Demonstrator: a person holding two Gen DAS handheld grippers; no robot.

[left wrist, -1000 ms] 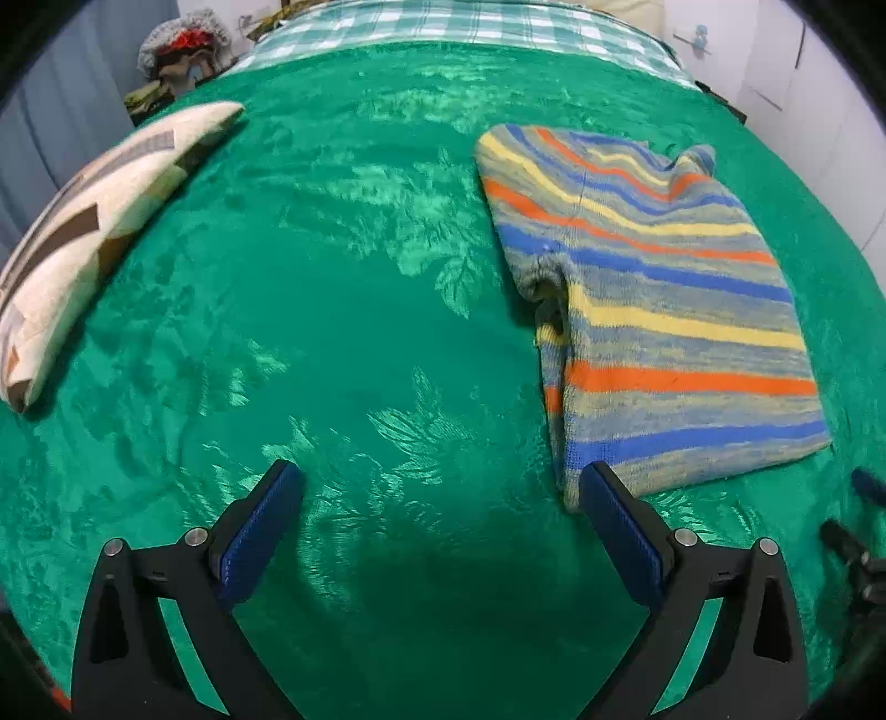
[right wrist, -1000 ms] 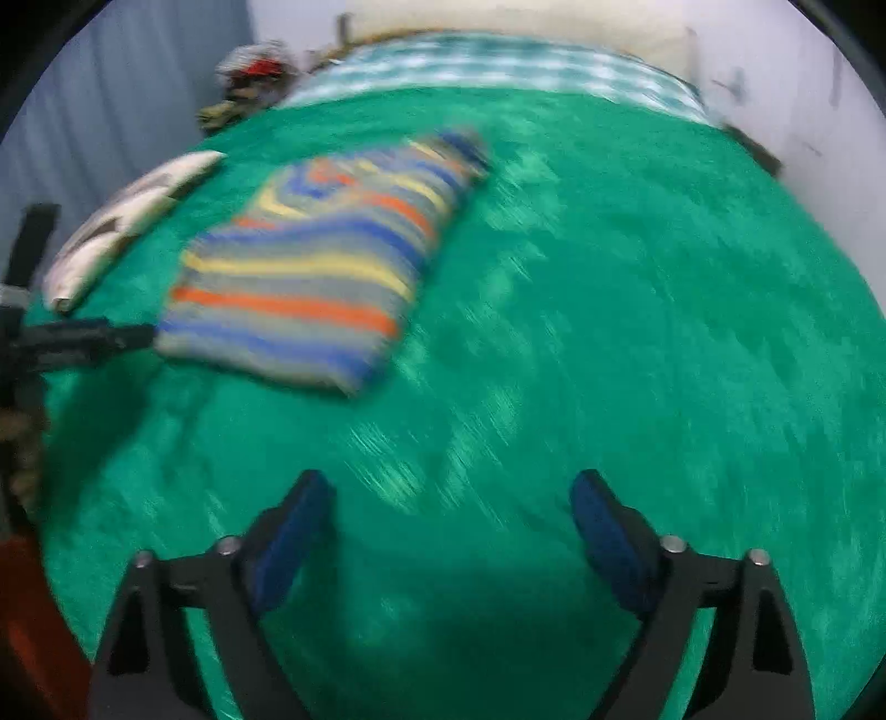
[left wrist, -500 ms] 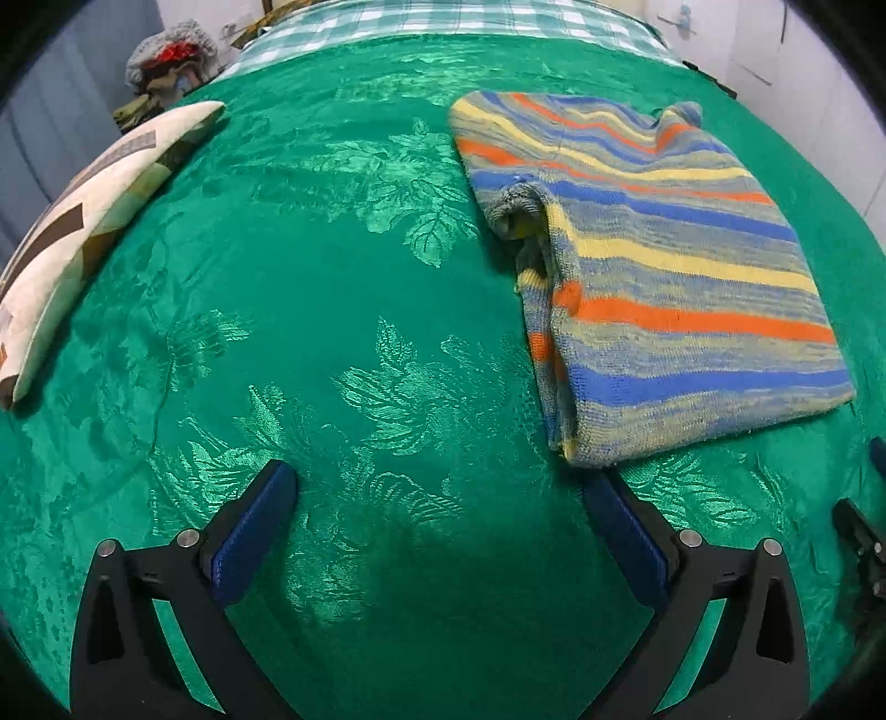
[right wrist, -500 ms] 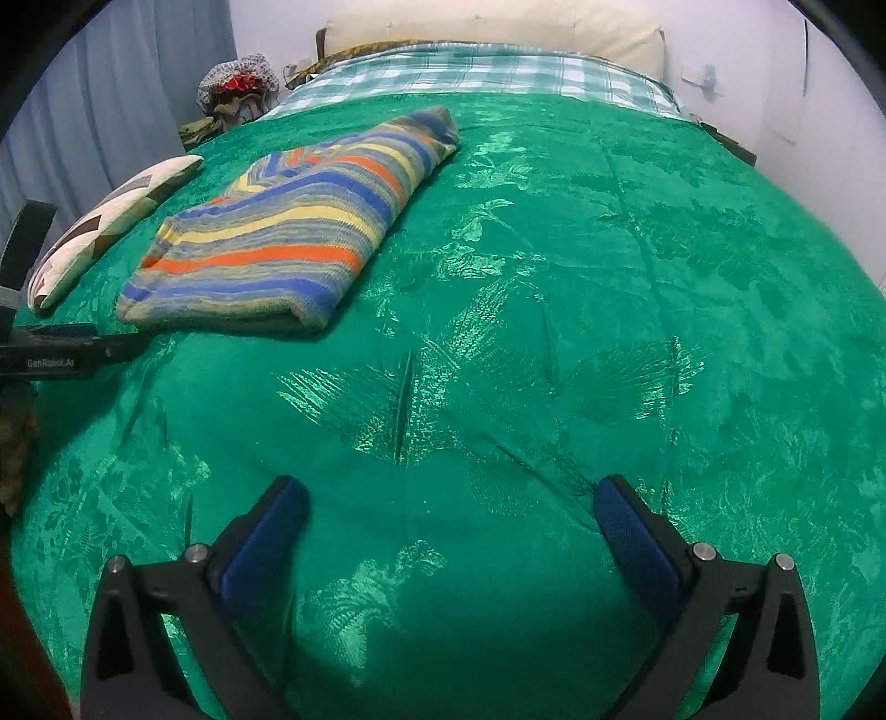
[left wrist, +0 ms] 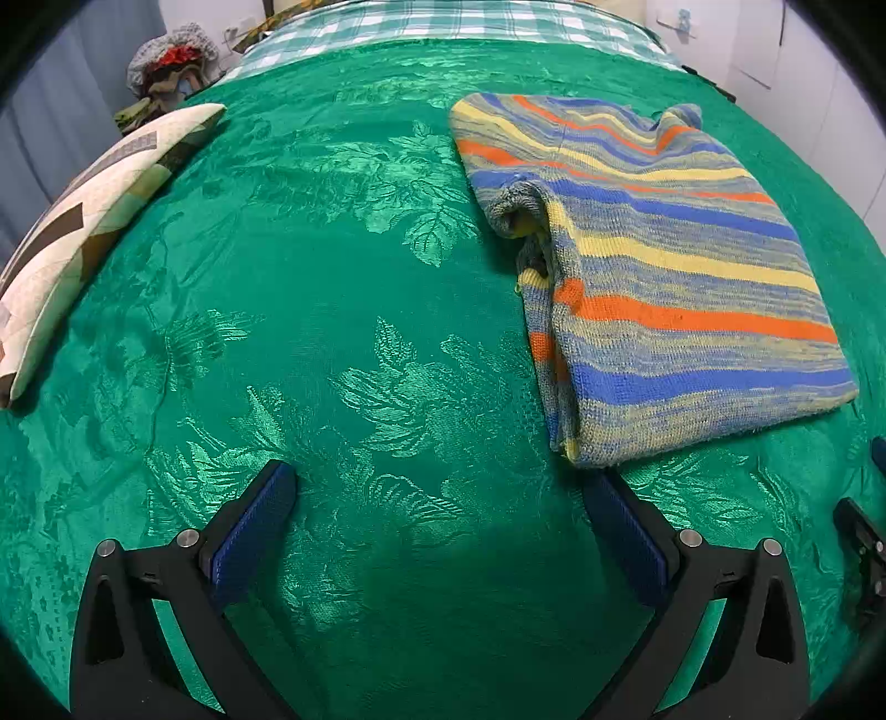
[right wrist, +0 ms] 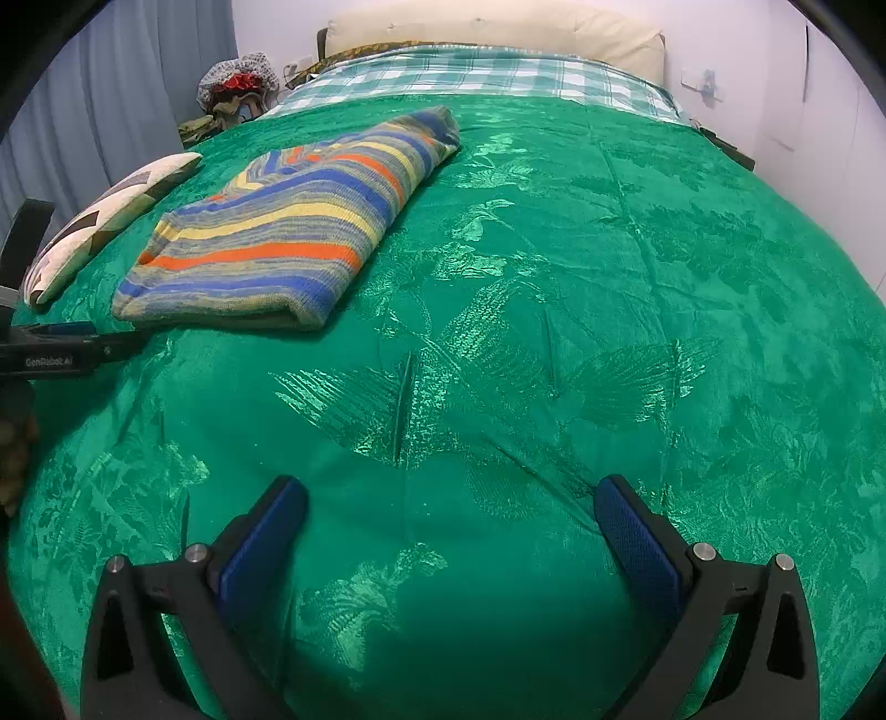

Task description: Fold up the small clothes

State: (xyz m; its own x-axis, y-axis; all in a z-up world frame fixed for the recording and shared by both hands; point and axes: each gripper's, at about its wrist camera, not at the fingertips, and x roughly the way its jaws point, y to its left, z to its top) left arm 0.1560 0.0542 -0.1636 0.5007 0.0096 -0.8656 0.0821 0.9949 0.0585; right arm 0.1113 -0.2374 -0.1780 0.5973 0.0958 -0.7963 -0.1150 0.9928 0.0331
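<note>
A folded striped knit sweater (left wrist: 664, 277) in blue, yellow, orange and grey lies flat on the green bedspread (left wrist: 332, 277). In the left wrist view it sits at the right, its near corner just beyond my right finger. My left gripper (left wrist: 437, 487) is open over bare bedspread, nothing between its blue pads. In the right wrist view the sweater (right wrist: 288, 232) lies at the far left, well away from my right gripper (right wrist: 451, 498), which is wide open and empty above the bedspread (right wrist: 609, 277). The left gripper's finger (right wrist: 61, 349) shows at the left edge, beside the sweater's near end.
A patterned pillow (left wrist: 83, 221) lies along the bed's left edge. A checked sheet (right wrist: 470, 72) and a cream pillow (right wrist: 498, 33) are at the head. A pile of clothes (right wrist: 232, 88) sits beyond the far left corner. White walls stand on the right.
The right gripper's jaws have widened and its view has steadied from a blurred sweep. The left gripper shifted slightly, so the sweater now sits a little lower and closer in its view.
</note>
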